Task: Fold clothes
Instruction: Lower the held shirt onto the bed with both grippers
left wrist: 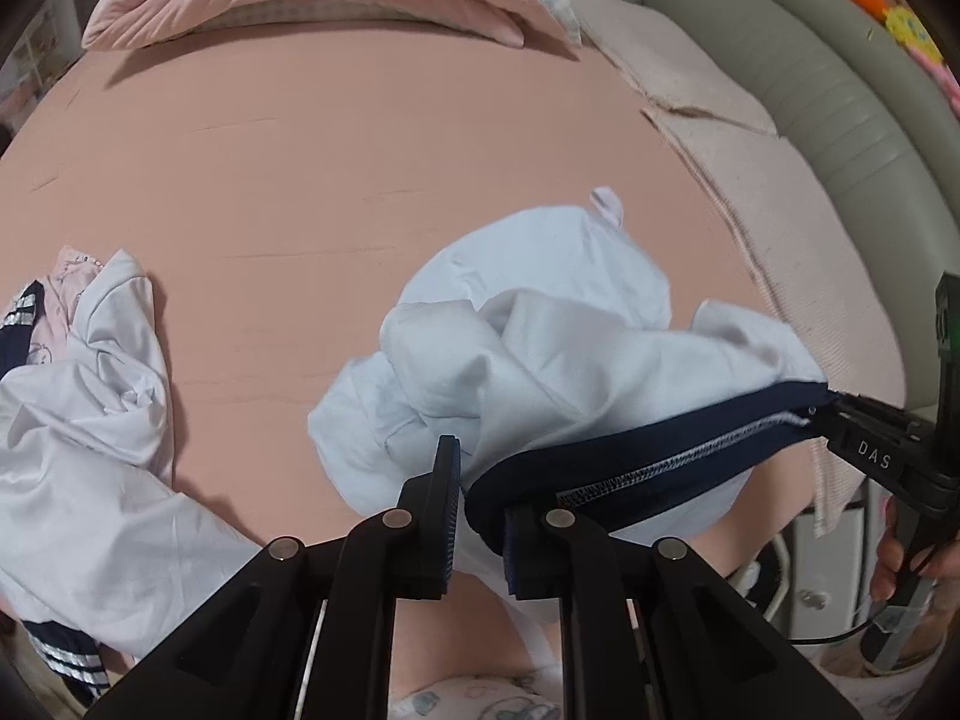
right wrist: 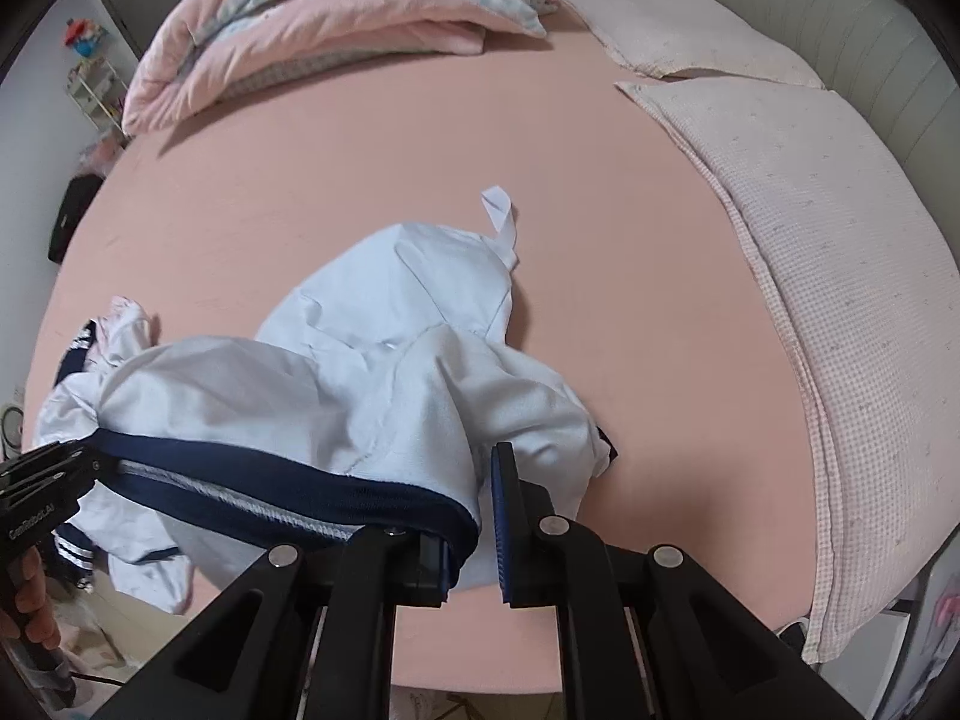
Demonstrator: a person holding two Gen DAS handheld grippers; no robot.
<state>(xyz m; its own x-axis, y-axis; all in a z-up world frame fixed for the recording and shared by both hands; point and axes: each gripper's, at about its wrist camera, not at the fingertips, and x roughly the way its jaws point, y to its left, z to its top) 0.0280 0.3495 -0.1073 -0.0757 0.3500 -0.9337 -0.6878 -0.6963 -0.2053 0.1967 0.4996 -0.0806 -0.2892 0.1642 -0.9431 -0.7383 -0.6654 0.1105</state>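
Left gripper clenched on one end of the navy hem of a white garment, garment's body slumped on the pink bed, right gripper clamped on the hem's other end

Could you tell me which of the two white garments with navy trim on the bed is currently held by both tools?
The pale garment mid-bed: its navy hem is stretched between the left tool and right tool. The other white garment lies crumpled, untouched.
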